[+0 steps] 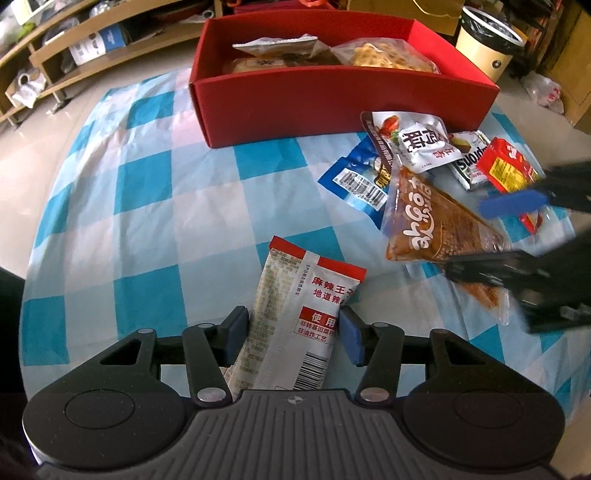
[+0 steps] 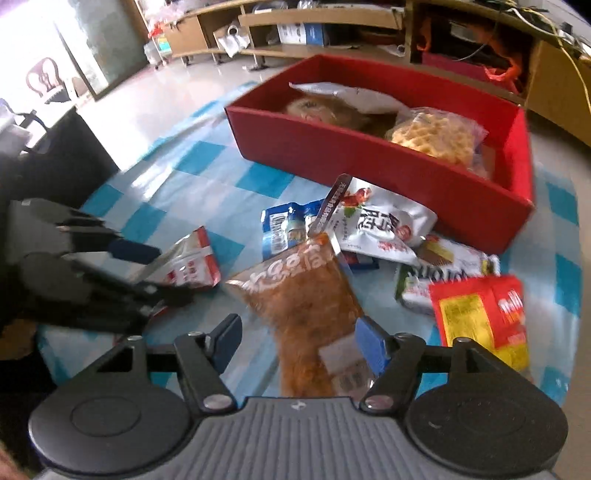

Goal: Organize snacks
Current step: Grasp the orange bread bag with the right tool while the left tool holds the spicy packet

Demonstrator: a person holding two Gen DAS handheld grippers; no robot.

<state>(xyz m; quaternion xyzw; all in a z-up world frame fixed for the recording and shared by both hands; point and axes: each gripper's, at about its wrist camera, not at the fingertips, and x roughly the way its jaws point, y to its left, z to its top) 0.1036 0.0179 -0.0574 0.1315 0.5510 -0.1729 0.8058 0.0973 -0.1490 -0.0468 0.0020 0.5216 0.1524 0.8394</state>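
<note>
Between the 2 blue pads of the left gripper [image 1: 293,328], a white and red snack packet [image 1: 295,325] is sitting lengthwise, its red-edged top pointing away toward the box. Both pads are touching its sides, so the jaws are looking closed on it, though how firmly they are squeezing I cannot tell. The packet is lying over the blue and white checked cloth [image 1: 147,177].

Off to the side, the right gripper [image 2: 299,343] is standing with its jaws spread wide, and a clear bag of brown snack [image 2: 299,291] is lying between them. The right-hand pad is sitting against the bag's edge, while the other pad is standing well clear of it, so nothing is being held there.

Just beyond that bag, a loose heap is lying on the cloth: a blue packet [image 2: 284,229], a white packet with black characters [image 2: 384,225] overlapping it, a green and white bar [image 2: 443,269] and a red and yellow packet [image 2: 480,314] at the outer end.

Past the heap, the red box [image 1: 332,107] is standing open on the cloth, touching the white packet's corner in the left view. Inside it, a bag of waffle-like biscuits [image 2: 432,136] is resting near 1 end, with other wrapped snacks beside it.

Wooden shelves [image 2: 314,22] are running along the wall behind.
</note>
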